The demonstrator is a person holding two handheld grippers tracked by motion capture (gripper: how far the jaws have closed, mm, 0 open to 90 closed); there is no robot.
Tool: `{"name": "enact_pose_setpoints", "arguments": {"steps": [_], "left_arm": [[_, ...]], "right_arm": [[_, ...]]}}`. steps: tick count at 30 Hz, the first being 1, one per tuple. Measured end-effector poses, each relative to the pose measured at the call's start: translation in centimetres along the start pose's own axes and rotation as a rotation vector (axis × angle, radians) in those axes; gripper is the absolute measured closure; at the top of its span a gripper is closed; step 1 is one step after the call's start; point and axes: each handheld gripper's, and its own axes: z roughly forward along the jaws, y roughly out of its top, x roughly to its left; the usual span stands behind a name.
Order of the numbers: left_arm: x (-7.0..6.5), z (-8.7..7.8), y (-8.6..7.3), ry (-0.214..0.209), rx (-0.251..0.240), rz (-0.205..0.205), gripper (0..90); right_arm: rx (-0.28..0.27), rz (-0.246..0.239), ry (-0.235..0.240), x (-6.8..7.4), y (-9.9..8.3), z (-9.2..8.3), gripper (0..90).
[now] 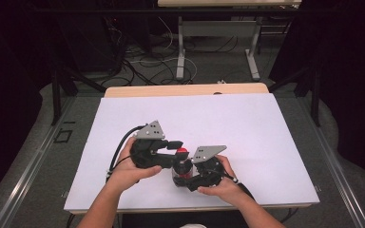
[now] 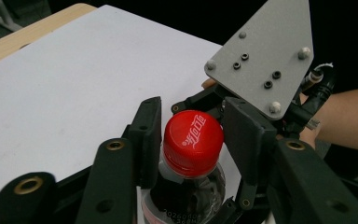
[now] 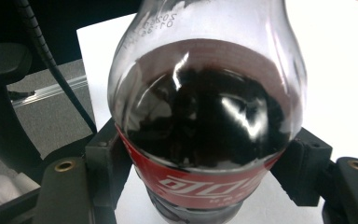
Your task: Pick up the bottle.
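Bottle (image 1: 183,169) largely hidden in the high view between both tongs and hands, label unreadable there. Cut off in the right gripper view at top and bottom, cap (image 2: 193,142) out of frame. Lower body cropped in the left gripper view; printed code near the neck too small to read.

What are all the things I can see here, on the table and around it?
Cola bottle: one, clear with dark drink and red label, upright near the table's front edge.
Bottle cap: one, red, on the bottle.
Table: one, white top with wooden edge.
Cables: several, black and white, on the floor behind.
Left hand-held gripper: one, black, jaws closed on the cap.
Right hand-held gripper: one, black, jaws closed on the bottle's body.
Hands: two, one on each gripper.
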Motion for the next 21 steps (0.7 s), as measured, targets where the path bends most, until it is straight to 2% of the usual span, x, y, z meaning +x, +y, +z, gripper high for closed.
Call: {"name": "enact_pose_setpoints", "arguments": {"steps": [2, 5, 6, 7, 9, 11, 12, 13, 15, 16, 18, 21], "left_arm": [[0.0, 0.0, 0.0, 0.008, -0.002, 0.010, 60.6], [-0.4, 0.1, -0.1, 0.036, -0.004, 0.000, 61.2], [-0.7, 0.3, -0.2, 0.069, -0.018, -0.008, 61.3], [-0.7, 0.3, -0.2, 0.069, -0.018, -0.008, 61.4], [-1.1, 0.3, -0.1, 0.095, -0.015, -0.024, 61.4], [-1.4, 0.5, -0.2, 0.138, -0.028, -0.053, 61.5], [-1.9, 0.7, -0.2, 0.194, -0.046, -0.075, 61.5], [-1.9, 0.7, -0.2, 0.194, -0.046, -0.075, 61.5], [-2.3, 0.9, -0.2, 0.225, -0.043, -0.085, 61.5], [-2.6, 1.2, -0.2, 0.250, -0.058, -0.106, 61.5], [-2.7, 1.3, -0.2, 0.264, -0.057, -0.114, 61.5], [-2.5, 1.2, -0.2, 0.243, -0.058, -0.116, 61.0]], "right_arm": [[0.002, 0.001, -0.002, 0.0, 0.0, 0.0, 29.4], [-0.008, 0.003, -0.015, 0.0, -0.1, 0.1, 29.5], [-0.006, 0.005, -0.016, 0.0, -0.1, 0.1, 29.5], [-0.006, 0.005, -0.016, 0.0, -0.1, 0.1, 29.5], [-0.007, 0.010, -0.023, 0.0, -0.1, 0.1, 29.4], [-0.006, 0.014, -0.030, -0.1, -0.1, 0.1, 29.5], [-0.012, 0.027, -0.041, -0.1, -0.1, 0.1, 29.5], [-0.012, 0.027, -0.041, -0.1, -0.1, 0.1, 29.5], [-0.010, 0.027, -0.059, -0.1, -0.1, 0.1, 29.4], [0.001, 0.030, -0.064, -0.1, -0.1, 0.0, 29.4], [-0.010, 0.033, -0.065, -0.2, -0.2, 0.2, 29.4], [-0.011, 0.036, -0.059, -0.2, -0.2, 0.1, 29.4]]}}
